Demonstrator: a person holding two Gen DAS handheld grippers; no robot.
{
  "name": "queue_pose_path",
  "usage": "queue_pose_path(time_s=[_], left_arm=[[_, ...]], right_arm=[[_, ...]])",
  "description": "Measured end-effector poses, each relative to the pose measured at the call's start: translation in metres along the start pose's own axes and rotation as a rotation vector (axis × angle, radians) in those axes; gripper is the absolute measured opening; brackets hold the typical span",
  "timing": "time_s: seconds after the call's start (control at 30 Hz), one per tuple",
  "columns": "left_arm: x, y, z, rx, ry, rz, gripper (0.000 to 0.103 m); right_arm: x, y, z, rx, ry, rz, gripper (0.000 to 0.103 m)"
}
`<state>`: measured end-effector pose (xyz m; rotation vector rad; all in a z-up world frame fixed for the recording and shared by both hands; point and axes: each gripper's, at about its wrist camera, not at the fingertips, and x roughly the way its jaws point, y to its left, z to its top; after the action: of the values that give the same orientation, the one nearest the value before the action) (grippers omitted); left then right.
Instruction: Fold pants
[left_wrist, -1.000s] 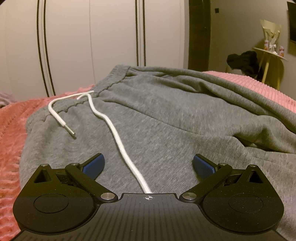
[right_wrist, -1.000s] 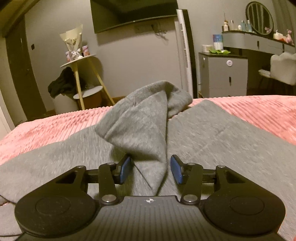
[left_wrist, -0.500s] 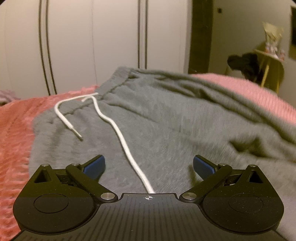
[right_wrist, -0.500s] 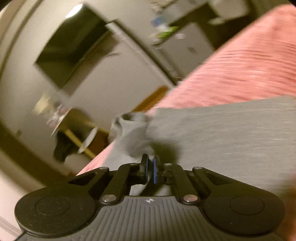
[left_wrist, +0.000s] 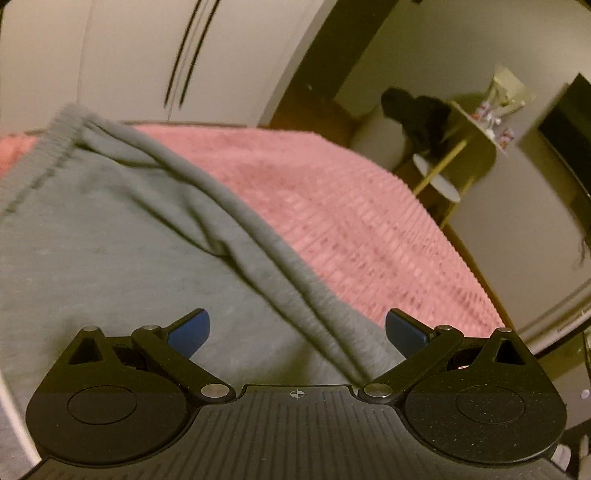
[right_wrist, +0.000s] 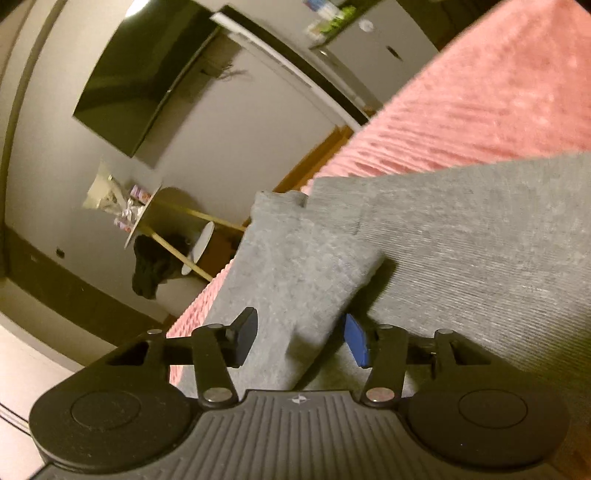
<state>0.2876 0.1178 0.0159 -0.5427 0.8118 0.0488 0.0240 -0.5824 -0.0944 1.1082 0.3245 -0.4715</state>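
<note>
Grey sweatpants (left_wrist: 110, 229) lie on a pink bedspread (left_wrist: 332, 206). In the left wrist view the waistband (left_wrist: 55, 140) is at the upper left and a folded side edge runs down between the fingers. My left gripper (left_wrist: 297, 328) is open and empty just above the cloth. In the right wrist view a pant leg (right_wrist: 480, 236) lies flat with its end (right_wrist: 295, 266) folded over. My right gripper (right_wrist: 301, 341) is open, and the folded leg end lies loose between its fingers.
The bedspread (right_wrist: 480, 92) ends close beyond the pants. Off the bed stand a small round side table (left_wrist: 476, 125) with dark clothing (left_wrist: 417, 114) draped by it, white wardrobe doors (left_wrist: 147, 55), a wall-mounted dark screen (right_wrist: 140, 81) and a grey cabinet (right_wrist: 380, 48).
My right gripper, shut on the leg end half a second ago, has opened and let it go. My left gripper has swung right, off the drawstring to the pants' side edge.
</note>
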Motion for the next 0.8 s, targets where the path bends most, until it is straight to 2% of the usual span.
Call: queue_pose_path(time_s=[0.07,0.1,0.13,0.17,0.27,0.37,0.4,0.43,0.5,0.53,0.57,0.63,0.73,0.8], left_arm=[[0.018,-0.003,0.000,-0.031,0.036,-0.018,0.100],[0.026,-0.005,0.000,-0.043,0.054,-0.020,0.085],[0.034,-0.005,0.000,-0.050,0.075,-0.020,0.068],[0.043,-0.004,0.001,-0.059,0.101,-0.025,0.063],[0.051,-0.006,-0.004,-0.077,0.119,-0.042,0.059],[0.058,-0.011,-0.003,-0.059,0.121,-0.030,0.044],[0.060,-0.011,-0.002,-0.056,0.123,-0.035,0.036],[0.059,-0.009,-0.002,-0.060,0.126,-0.036,0.024],[0.056,-0.005,-0.001,-0.082,0.126,-0.049,0.015],[0.053,-0.003,-0.001,-0.096,0.116,-0.063,0.012],[0.045,0.000,-0.003,-0.107,0.096,-0.078,0.011],[0.026,0.002,-0.008,-0.106,0.052,-0.103,0.010],[-0.020,0.009,-0.024,-0.096,-0.029,-0.159,0.010],[-0.052,0.017,-0.042,-0.079,-0.064,-0.169,0.010]], right_arm=[[0.005,-0.005,-0.001,0.018,0.000,0.016,0.047],[0.006,-0.006,-0.001,0.014,-0.005,0.021,0.045],[0.007,-0.006,-0.001,0.005,-0.009,0.027,0.038],[0.008,-0.007,-0.002,-0.002,-0.012,0.036,0.032],[0.014,-0.007,-0.006,-0.012,-0.008,0.038,0.032],[0.015,-0.004,-0.006,-0.016,-0.007,0.064,0.035],[0.016,-0.003,-0.006,-0.017,0.001,0.076,0.036],[0.017,-0.002,-0.006,-0.016,0.011,0.086,0.036],[0.020,0.001,-0.008,-0.017,0.024,0.101,0.034],[0.022,0.001,-0.008,-0.021,0.032,0.098,0.021],[0.023,0.002,-0.009,-0.027,0.040,0.089,0.004],[0.023,0.002,-0.009,-0.029,0.044,0.061,0.003],[0.014,0.004,-0.002,-0.026,0.014,0.088,0.003],[0.003,0.010,0.001,-0.054,-0.026,0.097,0.003]])
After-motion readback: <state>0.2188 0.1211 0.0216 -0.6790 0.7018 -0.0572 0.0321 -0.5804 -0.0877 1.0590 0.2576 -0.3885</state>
